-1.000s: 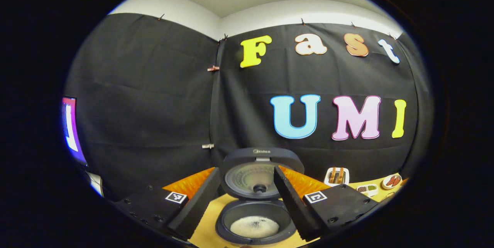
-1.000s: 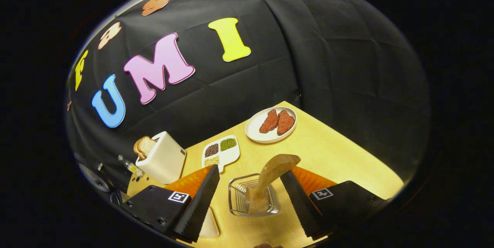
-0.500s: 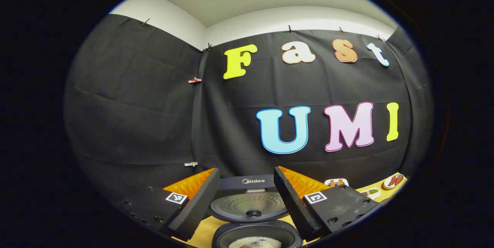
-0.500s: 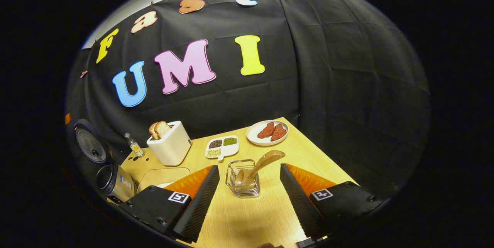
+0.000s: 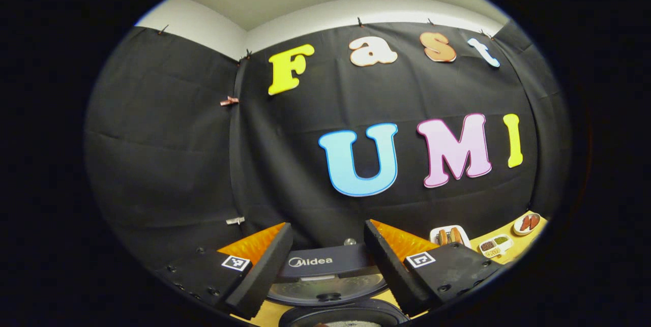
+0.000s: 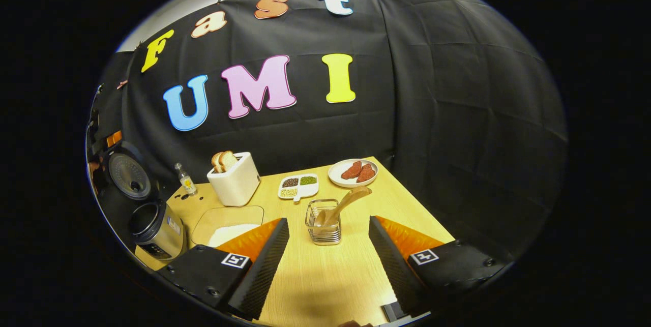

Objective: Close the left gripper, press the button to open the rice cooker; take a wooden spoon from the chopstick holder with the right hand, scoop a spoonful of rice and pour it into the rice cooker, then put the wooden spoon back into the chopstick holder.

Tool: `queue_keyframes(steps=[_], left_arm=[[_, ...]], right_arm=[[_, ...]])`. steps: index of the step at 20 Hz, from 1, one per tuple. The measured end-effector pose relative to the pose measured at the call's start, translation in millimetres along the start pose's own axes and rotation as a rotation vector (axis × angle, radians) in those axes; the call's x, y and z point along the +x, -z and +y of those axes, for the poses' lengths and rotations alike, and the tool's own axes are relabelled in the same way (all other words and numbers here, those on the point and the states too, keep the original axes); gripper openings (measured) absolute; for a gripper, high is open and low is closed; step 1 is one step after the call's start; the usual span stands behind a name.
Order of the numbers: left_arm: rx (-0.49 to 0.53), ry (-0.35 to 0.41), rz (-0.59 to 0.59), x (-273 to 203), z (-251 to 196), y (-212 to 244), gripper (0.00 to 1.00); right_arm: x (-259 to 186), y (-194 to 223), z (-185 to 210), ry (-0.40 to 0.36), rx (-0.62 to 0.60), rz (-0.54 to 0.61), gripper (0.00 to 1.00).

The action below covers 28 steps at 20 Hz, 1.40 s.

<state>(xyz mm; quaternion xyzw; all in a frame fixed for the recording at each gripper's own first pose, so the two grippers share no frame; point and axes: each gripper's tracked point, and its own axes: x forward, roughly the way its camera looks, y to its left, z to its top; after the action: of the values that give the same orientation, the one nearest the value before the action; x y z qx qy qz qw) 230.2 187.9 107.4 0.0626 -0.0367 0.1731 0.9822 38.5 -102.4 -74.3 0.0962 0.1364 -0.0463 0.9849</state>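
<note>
The rice cooker [image 6: 152,215] is found open and the wooden spoon [image 6: 342,204] returned to the chopstick holder [image 6: 323,223]; both grippers' fingers are spread, empty, nothing outstanding.

The pale wooden worktop [image 6: 325,276] carries the rice cooker [image 6: 155,230] far left, toaster [image 6: 235,183], divided dish [image 6: 298,187], plate [image 6: 353,173], and chopstick holder [image 6: 323,225] centrally.

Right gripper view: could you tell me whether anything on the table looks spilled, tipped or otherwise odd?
Nothing stands out. The spoon leans in its holder, the toaster stands upright with bread in it, and the rice cooker sits with its lid raised. No spill shows on the table.
</note>
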Motion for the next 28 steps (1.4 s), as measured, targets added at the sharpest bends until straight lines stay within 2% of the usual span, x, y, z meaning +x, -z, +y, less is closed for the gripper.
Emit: queue_keyframes(steps=[1, 5, 7, 10, 14, 18, 25, 28], left_arm=[[-0.009, 0.002, -0.02, -4.8, 0.0, -5.0, 0.99], [-0.027, -0.019, 0.072, -26.3, -5.2, 8.7, 1.0], [-0.053, -0.026, 0.131, -48.7, -9.3, 15.6, 1.0], [-0.089, -0.037, 0.23, -82.0, -15.6, 33.1, 1.0], [-0.094, -0.061, 0.33, -121.3, -22.7, 66.0, 0.99], [-0.119, -0.079, 0.469, -150.4, -28.5, 123.2, 0.99], [-0.13, -0.053, 0.608, -174.8, -40.0, 206.4, 1.0], [-0.123, -0.041, 0.605, -177.5, -41.7, 209.5, 1.0]], right_arm=[[1.2, 2.0, 4.4, -0.006, 0.005, 0.005, 0.98], [13.2, 19.0, 20.2, -0.025, 0.034, 0.057, 0.98], [20.1, 26.5, 37.3, -0.059, 0.046, 0.081, 0.99], [29.3, 32.6, 63.6, -0.129, 0.002, 0.099, 0.99], [36.7, 41.6, 88.6, -0.21, -0.041, 0.129, 0.99], [48.8, 38.6, 87.5, -0.232, -0.062, 0.137, 0.99], [58.5, 51.9, 78.8, -0.234, -0.073, 0.186, 0.99], [58.9, 55.7, 82.5, -0.26, -0.083, 0.197, 0.99]])
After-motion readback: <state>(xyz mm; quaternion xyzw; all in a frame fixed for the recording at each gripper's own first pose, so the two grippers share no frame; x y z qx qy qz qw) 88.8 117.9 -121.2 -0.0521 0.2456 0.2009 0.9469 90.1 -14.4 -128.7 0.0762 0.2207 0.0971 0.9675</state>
